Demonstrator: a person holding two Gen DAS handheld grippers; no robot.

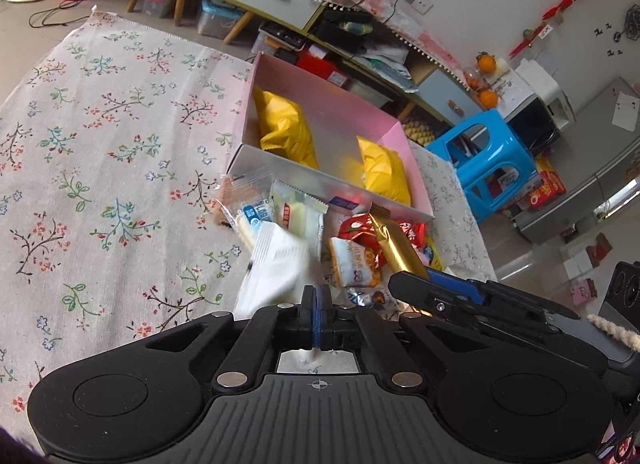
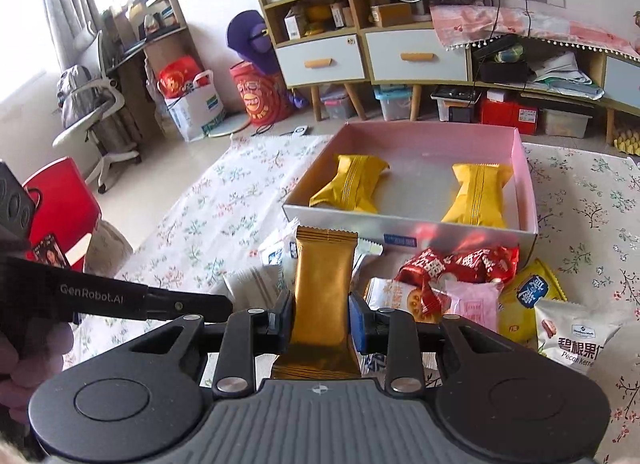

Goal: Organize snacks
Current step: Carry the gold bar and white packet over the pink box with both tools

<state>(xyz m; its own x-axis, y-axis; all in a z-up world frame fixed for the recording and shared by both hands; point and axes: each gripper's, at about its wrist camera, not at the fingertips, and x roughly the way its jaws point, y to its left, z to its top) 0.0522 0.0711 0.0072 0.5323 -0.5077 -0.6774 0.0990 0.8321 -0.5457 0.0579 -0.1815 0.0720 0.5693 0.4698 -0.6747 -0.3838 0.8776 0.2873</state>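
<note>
Upright between the right gripper's (image 2: 320,318) pads, gold snack packet (image 2: 325,284).

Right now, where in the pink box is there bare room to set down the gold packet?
The pink box has a bare strip of floor between the two yellow packets, and more behind them toward the far wall. In front of the box it is crowded: the snack pile covers the floral cloth there.

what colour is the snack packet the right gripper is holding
Gold: the snack packet is a shiny metallic gold wrapper, seen best in the right wrist view.
</note>
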